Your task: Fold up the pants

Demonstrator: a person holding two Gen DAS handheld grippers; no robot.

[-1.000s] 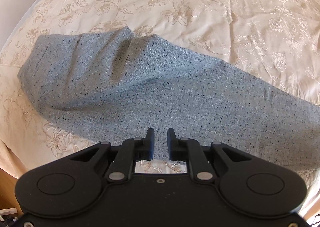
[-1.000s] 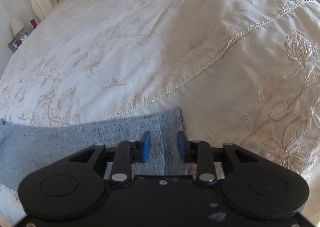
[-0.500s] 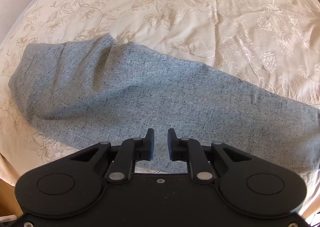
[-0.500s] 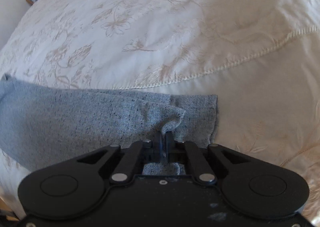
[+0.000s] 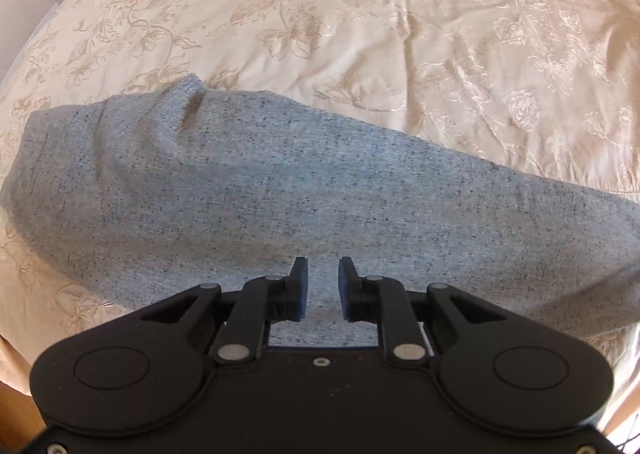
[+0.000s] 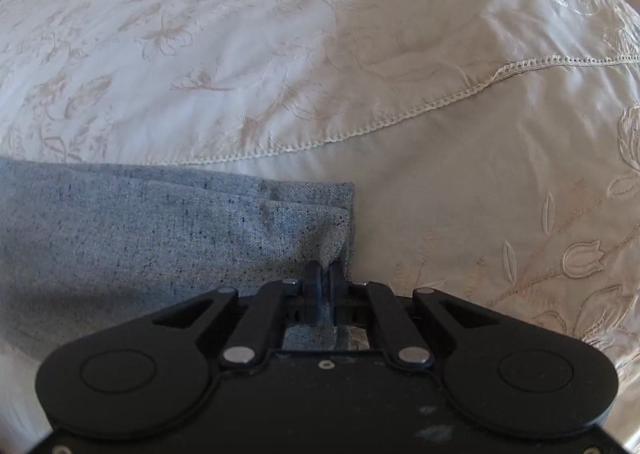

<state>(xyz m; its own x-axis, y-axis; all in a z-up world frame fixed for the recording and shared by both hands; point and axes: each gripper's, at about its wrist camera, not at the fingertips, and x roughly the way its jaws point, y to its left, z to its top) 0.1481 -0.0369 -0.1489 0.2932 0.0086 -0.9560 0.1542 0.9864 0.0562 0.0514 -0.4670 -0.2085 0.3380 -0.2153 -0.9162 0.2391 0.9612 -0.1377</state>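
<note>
Gripping the pants (image 6: 152, 238) hem, your right claw (image 6: 325, 274) is clenched on cloth; legs run leftward from it. Left claw (image 5: 322, 278), opening, hovers released above them.

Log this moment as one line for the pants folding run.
stage: grasping | right gripper: shut on pants hem corner | left gripper: opening, fingers above fabric, nothing pinched | surface: bedspread

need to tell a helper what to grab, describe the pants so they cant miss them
Start at the big bed covered by a cream bedspread embroidered with flowers. Lying flat across its near edge are the pants, speckled blue-grey fabric with tiny dark flecks. They are the only coloured, unpatterned cloth on the bed, and the right gripper pinches their hem corner.
</note>
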